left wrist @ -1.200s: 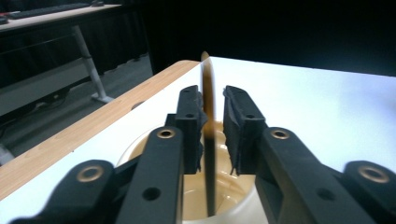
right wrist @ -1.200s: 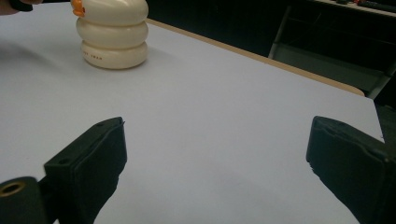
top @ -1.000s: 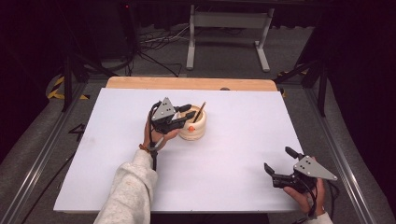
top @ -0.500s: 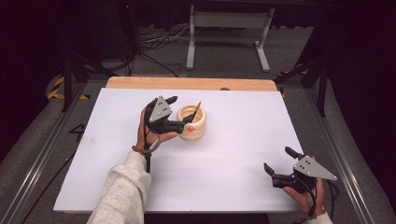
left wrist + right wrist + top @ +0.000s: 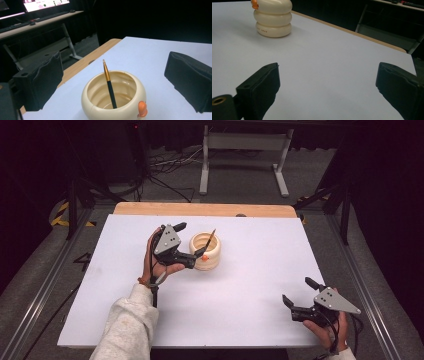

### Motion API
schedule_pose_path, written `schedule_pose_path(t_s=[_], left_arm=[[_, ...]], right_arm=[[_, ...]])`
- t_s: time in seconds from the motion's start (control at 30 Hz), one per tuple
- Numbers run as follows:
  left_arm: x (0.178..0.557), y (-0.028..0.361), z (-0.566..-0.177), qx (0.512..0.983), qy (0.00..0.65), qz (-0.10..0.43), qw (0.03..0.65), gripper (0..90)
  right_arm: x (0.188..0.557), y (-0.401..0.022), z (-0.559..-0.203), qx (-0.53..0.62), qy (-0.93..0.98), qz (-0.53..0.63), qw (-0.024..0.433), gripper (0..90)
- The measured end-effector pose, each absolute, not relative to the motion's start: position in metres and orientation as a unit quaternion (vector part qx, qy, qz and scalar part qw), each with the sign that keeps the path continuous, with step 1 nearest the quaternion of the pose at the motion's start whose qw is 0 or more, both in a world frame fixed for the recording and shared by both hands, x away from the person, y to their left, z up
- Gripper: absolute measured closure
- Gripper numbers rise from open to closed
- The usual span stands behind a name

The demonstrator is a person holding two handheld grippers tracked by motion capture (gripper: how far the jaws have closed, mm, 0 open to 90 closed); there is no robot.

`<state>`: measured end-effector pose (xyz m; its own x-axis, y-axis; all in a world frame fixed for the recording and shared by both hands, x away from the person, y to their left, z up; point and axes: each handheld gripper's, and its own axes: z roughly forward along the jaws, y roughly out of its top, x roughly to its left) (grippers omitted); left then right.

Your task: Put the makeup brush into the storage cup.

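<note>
Cream ribbed cup (image 5: 205, 251) at board centre, brush (image 5: 109, 83) leaning inside. Left gripper (image 5: 192, 243) at its 9 o'clock, jaws just opened wide, empty. Right gripper (image 5: 299, 293) at 5 o'clock, spread, empty.

White bench with one pot on it

The bench (image 5: 240, 310) has a white top and a bare wooden far edge; a cream ribbed pot (image 5: 205, 251) stands on it left of centre.

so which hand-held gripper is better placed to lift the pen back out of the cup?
Left. The left hand-held gripper sits open beside the cream cup, its jaws having just opened off the pen. The right hand-held gripper idles open at the table's near corner.
</note>
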<state>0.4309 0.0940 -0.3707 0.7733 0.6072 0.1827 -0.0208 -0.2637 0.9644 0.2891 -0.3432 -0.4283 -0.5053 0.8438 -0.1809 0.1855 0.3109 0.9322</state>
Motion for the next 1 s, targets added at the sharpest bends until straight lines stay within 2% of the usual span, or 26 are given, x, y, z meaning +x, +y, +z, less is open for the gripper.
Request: schedule_pose_path(t_s=[1.0], left_arm=[[0.405, 0.117, -0.37, 0.76, 0.179, 0.302, 0.546, 2.4]], right_arm=[[0.289, -0.343, -0.429, 0.349, 0.732, 0.468, 0.35, 5.7]])
